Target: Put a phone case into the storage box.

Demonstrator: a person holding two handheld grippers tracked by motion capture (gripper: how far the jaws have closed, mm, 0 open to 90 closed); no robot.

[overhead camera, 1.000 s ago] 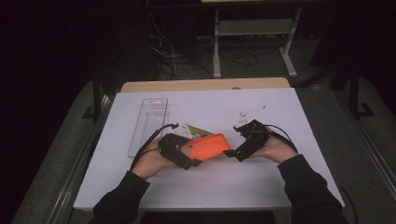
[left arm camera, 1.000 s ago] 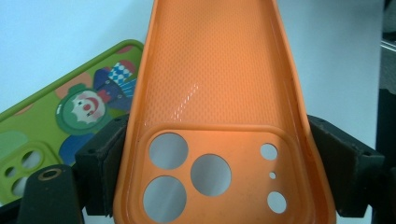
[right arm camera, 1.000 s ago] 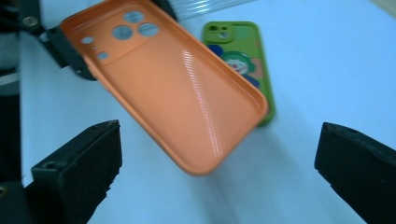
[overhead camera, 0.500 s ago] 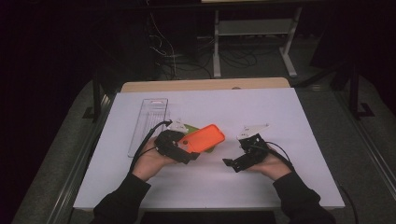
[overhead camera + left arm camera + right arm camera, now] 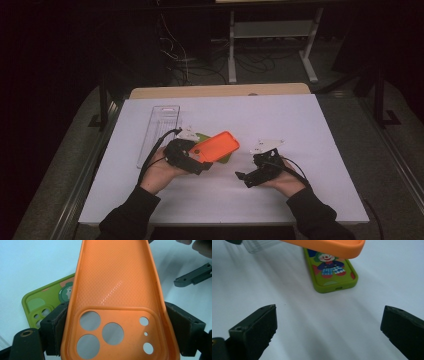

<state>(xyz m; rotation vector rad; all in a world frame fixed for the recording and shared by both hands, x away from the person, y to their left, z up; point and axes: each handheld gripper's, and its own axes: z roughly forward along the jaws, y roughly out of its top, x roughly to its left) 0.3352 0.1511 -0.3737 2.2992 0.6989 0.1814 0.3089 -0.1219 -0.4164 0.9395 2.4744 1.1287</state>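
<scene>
The white tabletop [image 5: 300, 130] carries everything, and a clear plastic tray [image 5: 159, 131] lies flat beyond the left hand-held gripper [image 5: 200, 162], out of the working area. That left hand-held gripper is clamped on the orange phone case [image 5: 216, 146] at its camera-hole end, one jaw on each long side, so the case juts forward, lifted off the surface with its hollow inside facing up; the grip at the end probably leaves the rest of the case free for the other tool. Directly beneath the raised orange case, ahead of the left jaws, a green phone case [image 5: 329, 272] with a clown picture lies flat on the tabletop, partly covered from above. The right hand-held gripper [image 5: 245, 177] sits low, near the tabletop, jaws spread wide with nothing between them, aimed toward the green case's near end, seemingly ready to take it.
</scene>
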